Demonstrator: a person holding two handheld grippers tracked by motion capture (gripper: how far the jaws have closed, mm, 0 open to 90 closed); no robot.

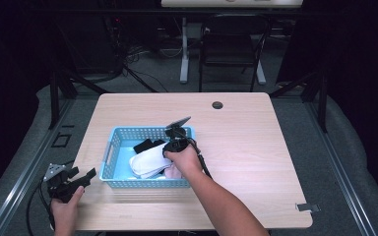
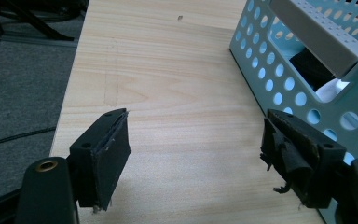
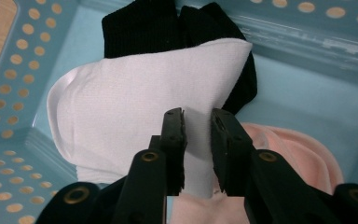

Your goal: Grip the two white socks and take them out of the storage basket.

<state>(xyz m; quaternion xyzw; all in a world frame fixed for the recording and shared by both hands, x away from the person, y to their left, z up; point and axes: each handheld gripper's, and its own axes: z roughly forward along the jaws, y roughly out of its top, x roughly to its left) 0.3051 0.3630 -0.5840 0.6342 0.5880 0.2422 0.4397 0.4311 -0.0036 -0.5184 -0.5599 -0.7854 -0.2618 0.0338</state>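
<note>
Here, white sock (image 3: 135,116) pinched between jaws (right gripper (image 3: 197,116)).

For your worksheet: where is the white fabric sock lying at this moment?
The white fabric sock lies inside the light blue perforated plastic basket, over a black sock and beside a pink one, pinched by the right gripper.

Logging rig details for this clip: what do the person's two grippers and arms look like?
Both grippers are black with two blocky jaws and brass-coloured rivets. The left gripper has worn, frayed pads, a grey three-cornered plate on top and a black cable trailing off. The right gripper carries a grey plate and black cable too. Both forearms are bare, no sleeves in sight.
</note>
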